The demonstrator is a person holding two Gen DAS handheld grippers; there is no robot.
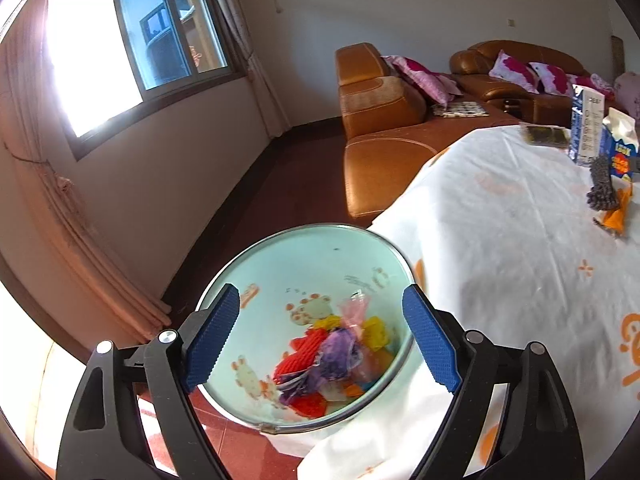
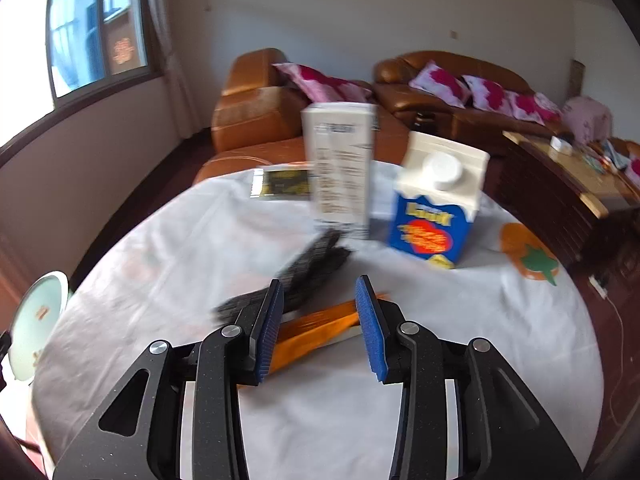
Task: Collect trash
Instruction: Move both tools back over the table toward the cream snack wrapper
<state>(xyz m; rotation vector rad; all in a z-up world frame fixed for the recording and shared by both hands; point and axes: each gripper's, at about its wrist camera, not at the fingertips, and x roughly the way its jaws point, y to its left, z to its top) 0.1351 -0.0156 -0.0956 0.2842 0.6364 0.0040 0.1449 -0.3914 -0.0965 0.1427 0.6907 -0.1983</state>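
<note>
Left wrist view: the left tool (image 1: 322, 336) hangs over a pale green bin (image 1: 280, 276) that stands on the red floor (image 1: 224, 432) just beside the bench (image 1: 520, 240). Its jaws stand wide with nothing between them. Inside the bin lies a heap of trash (image 1: 336, 360): red, purple, yellow, pink and orange scraps. The bin's inner wall carries cartoon prints. The bench has a white cloth with orange figures, and the cloth's edge drapes against the bin's rim. At the far right of the bench stand a white carton (image 1: 586, 128) and a blue carton (image 1: 618, 148), close together, with a dark wrapper (image 1: 602, 184) and an orange wrapper (image 1: 616, 216) in front of them and a flat dark packet (image 1: 546, 136) behind to the left. Brown sofas (image 1: 380, 120) with pink cushions fill the back.

Right wrist view, blurred: the right tool (image 2: 320, 320) points down at the bench (image 2: 200, 240), jaws partly apart and gripping nothing. The orange wrapper (image 2: 316, 330) lies on the cloth under and between them; whether a pad touches it I cannot tell. The dark wrapper (image 2: 308, 272) lies just beyond the left finger. Farther back stand the white carton (image 2: 342, 168) and, to its right, the blue carton (image 2: 436, 208) with a white cap. The flat packet (image 2: 284, 182) lies left of the white carton. The bin (image 2: 38, 320) shows at the left edge, beside the bench.
</note>
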